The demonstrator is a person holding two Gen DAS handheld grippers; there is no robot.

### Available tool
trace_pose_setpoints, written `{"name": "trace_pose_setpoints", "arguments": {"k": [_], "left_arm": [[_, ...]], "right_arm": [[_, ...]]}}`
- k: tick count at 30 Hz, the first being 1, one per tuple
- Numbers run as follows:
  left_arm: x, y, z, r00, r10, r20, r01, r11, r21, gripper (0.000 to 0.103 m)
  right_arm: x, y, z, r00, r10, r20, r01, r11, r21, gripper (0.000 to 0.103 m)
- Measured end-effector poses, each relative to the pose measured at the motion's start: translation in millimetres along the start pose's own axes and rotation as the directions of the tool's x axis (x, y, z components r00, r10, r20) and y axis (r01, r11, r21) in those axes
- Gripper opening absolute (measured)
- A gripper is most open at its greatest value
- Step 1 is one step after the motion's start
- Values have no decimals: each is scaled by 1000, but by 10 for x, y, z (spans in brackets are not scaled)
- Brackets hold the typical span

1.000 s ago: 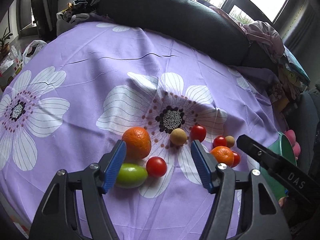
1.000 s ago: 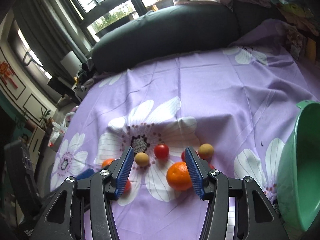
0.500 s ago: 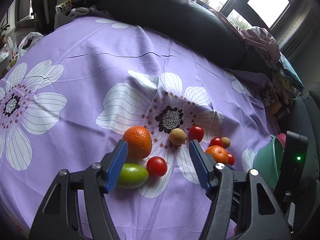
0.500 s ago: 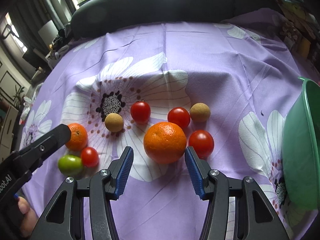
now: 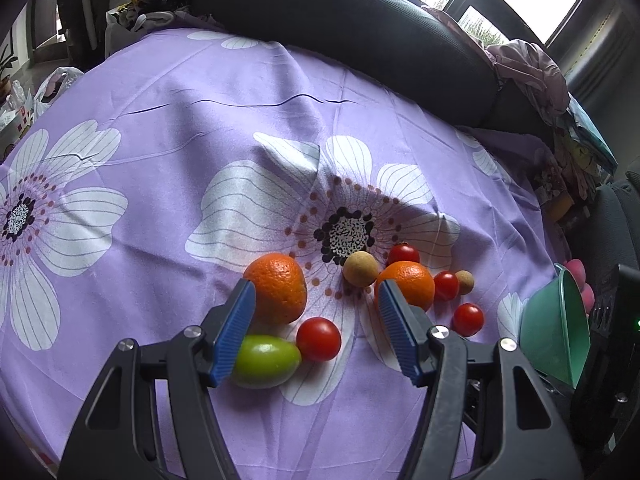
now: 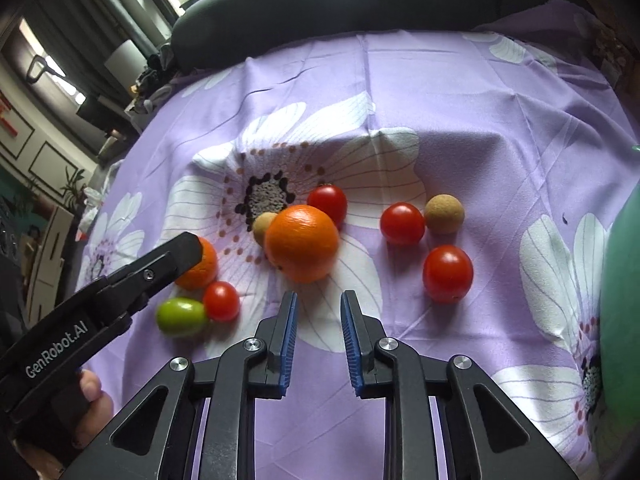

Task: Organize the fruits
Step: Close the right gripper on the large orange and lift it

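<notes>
Fruits lie on a purple flowered cloth (image 5: 168, 128). My left gripper (image 5: 316, 300) is open and empty, just short of an orange (image 5: 277, 287), a green fruit (image 5: 267, 361) and a red tomato (image 5: 319, 339). A second orange (image 6: 301, 243) sits just beyond my right gripper (image 6: 317, 300), whose jaws are narrowed with a gap and hold nothing. Around it lie red tomatoes (image 6: 447, 273) (image 6: 401, 223) (image 6: 327, 202) and two tan round fruits (image 6: 444, 208) (image 6: 264, 227). The left gripper's finger (image 6: 160, 264) shows in the right wrist view.
A green bowl (image 5: 556, 328) stands at the right edge of the cloth, also at the right wrist view's edge (image 6: 622, 320). A dark cushion (image 5: 352, 28) runs along the far side. Clutter lies beyond the cloth on the left and right.
The right gripper's jaws have narrowed and the second orange has rolled forward and left, out from between them, against the tan fruit. The left gripper has barely moved.
</notes>
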State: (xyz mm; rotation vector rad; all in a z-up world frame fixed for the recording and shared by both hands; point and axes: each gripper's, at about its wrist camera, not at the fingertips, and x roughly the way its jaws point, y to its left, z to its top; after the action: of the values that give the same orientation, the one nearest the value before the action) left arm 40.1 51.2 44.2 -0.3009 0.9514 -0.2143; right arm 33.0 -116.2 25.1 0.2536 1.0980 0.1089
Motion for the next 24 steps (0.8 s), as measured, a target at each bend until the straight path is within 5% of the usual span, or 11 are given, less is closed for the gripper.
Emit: {"name": "trace_pose_setpoints", "arguments": {"k": [5,10,19,24], "left_arm": [[-14,-15,3,1000,1,11,-1,1000,-8,63],[-32,-34,-11,1000,5,20,-5,1000,-13,62],[-124,183,29,999,29,39,-24,994,-109,64],[-92,199,44,999,34,21,-31,993,-111,64]], "right_arm": [[-161,-93,27,997,39,67,-42,998,47,26],[-192,-164,68,990,62,123,-74,993,90,63],[145,40,212,983,154,100,-163,983,88,63],[311,119,228,989,136,65,-142,985,96,59]]}}
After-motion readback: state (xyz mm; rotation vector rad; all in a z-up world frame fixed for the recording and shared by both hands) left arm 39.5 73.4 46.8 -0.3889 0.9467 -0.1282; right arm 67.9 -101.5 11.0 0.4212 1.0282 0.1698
